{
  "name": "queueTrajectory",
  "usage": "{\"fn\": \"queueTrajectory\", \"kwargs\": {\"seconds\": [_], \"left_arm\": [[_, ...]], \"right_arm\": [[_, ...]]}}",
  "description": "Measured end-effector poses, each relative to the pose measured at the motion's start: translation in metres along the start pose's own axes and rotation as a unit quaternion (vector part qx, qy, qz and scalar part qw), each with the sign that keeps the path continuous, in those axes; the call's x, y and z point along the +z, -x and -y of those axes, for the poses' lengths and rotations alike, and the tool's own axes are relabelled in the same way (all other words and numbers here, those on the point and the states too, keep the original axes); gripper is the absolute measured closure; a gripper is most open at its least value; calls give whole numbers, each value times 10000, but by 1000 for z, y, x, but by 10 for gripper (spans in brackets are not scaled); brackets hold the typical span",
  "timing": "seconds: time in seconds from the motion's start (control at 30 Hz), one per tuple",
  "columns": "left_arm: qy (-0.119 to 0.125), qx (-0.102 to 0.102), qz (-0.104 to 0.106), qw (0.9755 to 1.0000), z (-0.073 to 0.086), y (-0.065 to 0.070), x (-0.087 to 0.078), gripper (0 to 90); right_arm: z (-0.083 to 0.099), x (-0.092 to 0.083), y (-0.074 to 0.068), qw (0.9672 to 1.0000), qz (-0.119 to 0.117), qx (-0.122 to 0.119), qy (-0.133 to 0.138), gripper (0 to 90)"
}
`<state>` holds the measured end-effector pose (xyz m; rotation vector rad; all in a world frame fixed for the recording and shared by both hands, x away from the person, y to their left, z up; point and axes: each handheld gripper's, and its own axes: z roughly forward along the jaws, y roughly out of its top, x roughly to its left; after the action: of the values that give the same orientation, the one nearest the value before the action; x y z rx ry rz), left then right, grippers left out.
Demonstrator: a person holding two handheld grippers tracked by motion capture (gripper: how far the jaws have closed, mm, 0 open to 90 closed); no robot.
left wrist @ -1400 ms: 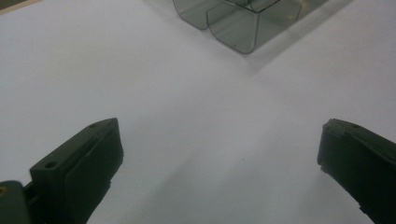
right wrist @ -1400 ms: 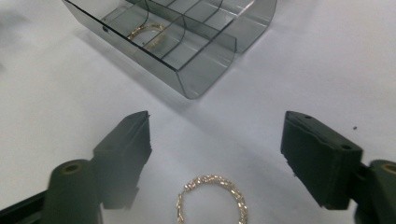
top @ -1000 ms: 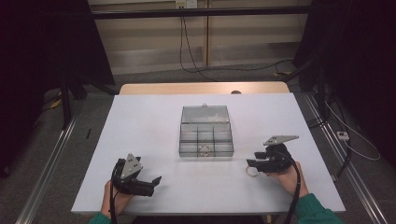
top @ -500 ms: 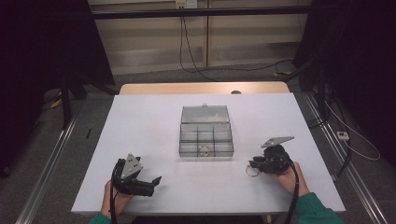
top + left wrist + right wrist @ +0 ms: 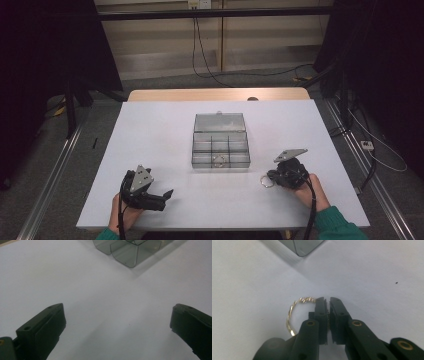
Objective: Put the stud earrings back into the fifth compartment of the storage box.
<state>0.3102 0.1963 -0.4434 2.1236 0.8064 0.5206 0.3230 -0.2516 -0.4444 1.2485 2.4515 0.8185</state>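
Two tongs, one per hand: left tongs (image 5: 167, 193), right tongs (image 5: 270, 176). One white counter (image 5: 160, 135). One clear compartment box (image 5: 220, 140), lid open. Two twisted metal rings: one ring (image 5: 218, 160) inside a near compartment, one loose ring (image 5: 297, 312) at the right tongs.

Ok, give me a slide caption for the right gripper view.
Right gripper fingers, just closed, pinching a twisted gold ring on the white table.

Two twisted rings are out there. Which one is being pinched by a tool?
The ring on the bare table, outside the clear box, clamped by the right tool. The other ring lies in a front compartment.
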Motion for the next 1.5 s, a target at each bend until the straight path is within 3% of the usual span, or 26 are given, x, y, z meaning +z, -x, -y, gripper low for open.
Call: {"fn": "queueTrajectory", "kwargs": {"seconds": [0.4, 0.7, 1.5], "left_arm": [[11, -9, -8, 10000, -1, 0, -1, 0], [-2, -6, -10, 10000, 0, -1, 0, 0], [-18, 11, -30, 10000, 0, -1, 0, 0]], "right_arm": [[1, -1, 2, 9999, -94, 100, 75, 882], [-3, -12, 0, 9991, -76, 134, 387, 883], [-11, -20, -8, 9954, 20, 288, 915, 882]]}}
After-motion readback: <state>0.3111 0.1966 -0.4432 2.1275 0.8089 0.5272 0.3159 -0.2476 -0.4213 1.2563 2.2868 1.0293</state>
